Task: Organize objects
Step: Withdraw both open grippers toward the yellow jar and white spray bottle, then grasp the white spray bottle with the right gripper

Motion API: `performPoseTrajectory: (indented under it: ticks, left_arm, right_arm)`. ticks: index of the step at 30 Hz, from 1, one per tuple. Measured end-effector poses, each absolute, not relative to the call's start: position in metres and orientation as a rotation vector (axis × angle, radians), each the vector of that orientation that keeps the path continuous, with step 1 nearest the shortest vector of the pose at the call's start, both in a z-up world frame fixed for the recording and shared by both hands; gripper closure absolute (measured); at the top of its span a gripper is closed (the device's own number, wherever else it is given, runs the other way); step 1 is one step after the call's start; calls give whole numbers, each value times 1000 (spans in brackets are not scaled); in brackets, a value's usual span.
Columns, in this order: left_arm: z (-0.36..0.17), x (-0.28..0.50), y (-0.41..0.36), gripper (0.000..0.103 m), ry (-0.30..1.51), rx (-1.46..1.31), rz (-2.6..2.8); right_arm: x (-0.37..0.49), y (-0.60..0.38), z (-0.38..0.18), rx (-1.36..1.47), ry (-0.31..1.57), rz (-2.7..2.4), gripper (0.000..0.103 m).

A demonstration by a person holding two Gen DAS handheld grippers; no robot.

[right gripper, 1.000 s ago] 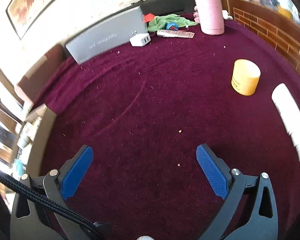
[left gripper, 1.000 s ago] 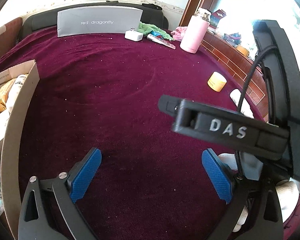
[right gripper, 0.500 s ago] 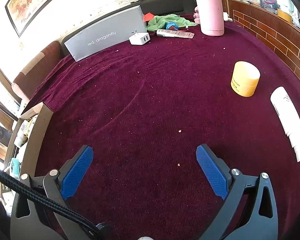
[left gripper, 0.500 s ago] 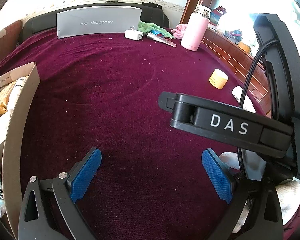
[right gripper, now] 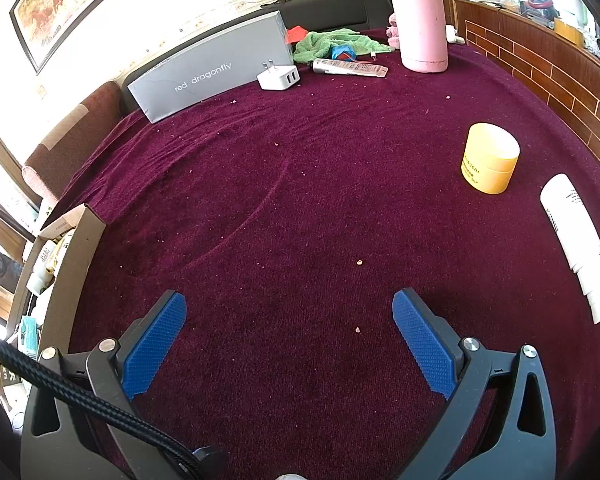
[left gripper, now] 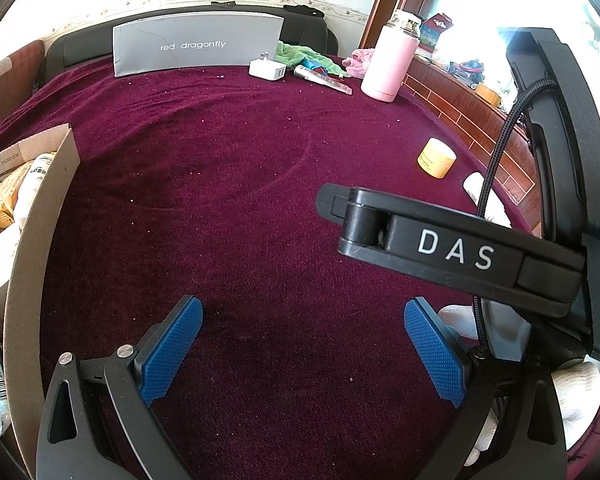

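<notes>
A white tube is seen lying flat on the plush maroon cloth of the tabletop, its long axis running near to far, stepped cap toward the camera. Just beside its far end a squat yellow jar is stood upright, smooth and cylindrical. At the left edge an open cardboard box is filled with packets. The left claw and right claw are both held spread wide, nothing between their blue textured pads.

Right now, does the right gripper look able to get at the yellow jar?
Probably yes. The right gripper is open and empty, the yellow jar stands upright ahead to its right, and only bare cloth lies between them.
</notes>
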State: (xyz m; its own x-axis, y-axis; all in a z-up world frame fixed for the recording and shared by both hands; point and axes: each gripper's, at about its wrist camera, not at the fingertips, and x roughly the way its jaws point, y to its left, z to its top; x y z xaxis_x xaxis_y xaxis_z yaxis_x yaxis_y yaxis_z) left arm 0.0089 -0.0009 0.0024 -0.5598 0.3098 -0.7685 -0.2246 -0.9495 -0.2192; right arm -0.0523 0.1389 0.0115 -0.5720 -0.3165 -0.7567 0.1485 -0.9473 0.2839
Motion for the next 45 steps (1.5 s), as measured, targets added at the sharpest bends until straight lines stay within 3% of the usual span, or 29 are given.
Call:
performPoseTrajectory:
  ticks: [21, 28, 29, 32, 35, 40, 45]
  left_arm:
    - [2, 10, -1, 4, -125, -1278, 2533]
    - [0, 10, 13, 3, 8, -1326, 2554]
    - [0, 10, 15, 2, 23, -1330, 2556]
    - [-2, 11, 16, 2, 62, -1340, 2546]
    - [-5, 12, 30, 1, 203, -1372, 2561]
    - [-5, 14, 28, 2, 200, -1375, 2563]
    - [-1, 12, 25, 2, 160, -1449, 2489]
  right_arm:
    - [-53, 139, 11, 1288, -270, -2558, 0]
    - [-54, 140, 11, 1302, -242, -2542, 0]
    - [-54, 143, 12, 1305, -267, -2527, 0]
    - [-52, 167, 23, 1347, -403, -2513, 16]
    - [-41, 218, 59, 1248, -590, -2522, 17]
    - [-31, 278, 98, 1216, -388, -2723, 17]
    - [-53, 313, 66, 1380, -386, -2750, 17]
